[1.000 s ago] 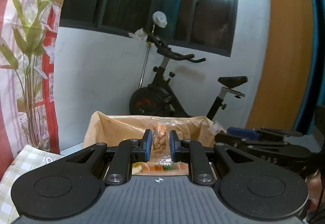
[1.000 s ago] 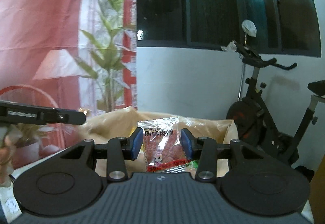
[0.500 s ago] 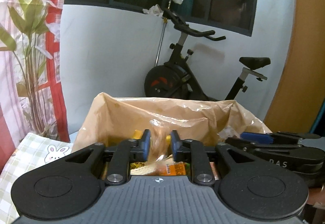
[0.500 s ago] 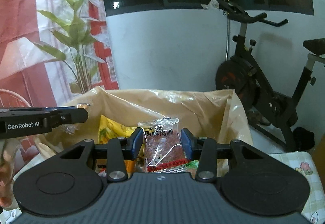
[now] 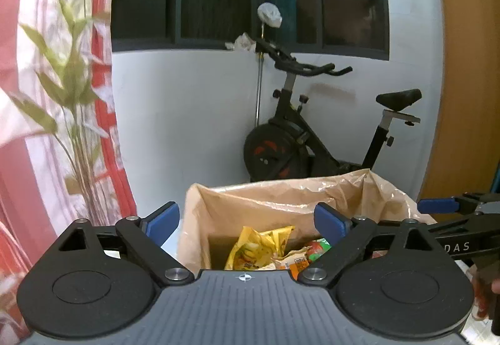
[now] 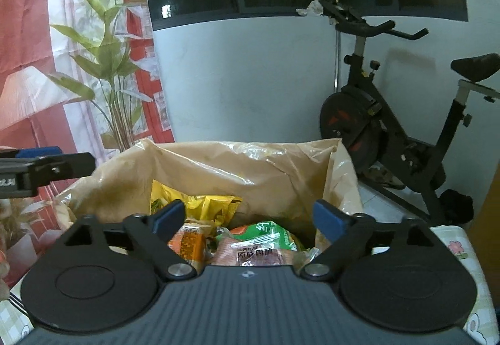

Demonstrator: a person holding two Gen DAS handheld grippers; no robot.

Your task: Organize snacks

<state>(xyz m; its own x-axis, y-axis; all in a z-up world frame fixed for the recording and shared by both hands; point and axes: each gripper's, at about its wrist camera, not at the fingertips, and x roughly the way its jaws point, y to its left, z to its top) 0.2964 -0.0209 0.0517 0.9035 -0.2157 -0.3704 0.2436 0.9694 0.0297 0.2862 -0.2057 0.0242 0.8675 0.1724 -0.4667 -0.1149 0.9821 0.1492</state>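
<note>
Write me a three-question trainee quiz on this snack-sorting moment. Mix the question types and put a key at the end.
1. True or false: the left tool is gripping a snack packet.
2. Multiple choice: where does the yellow packet lie? A) on the checked cloth B) inside the lined box C) between the right tool's blue pads
3. Short answer: what large thing stands against the white wall behind the box?

Key
1. False. Its jaws are opening and nothing is between them.
2. B. The right tool is also opening, empty, above the packets.
3. An exercise bike.
</note>
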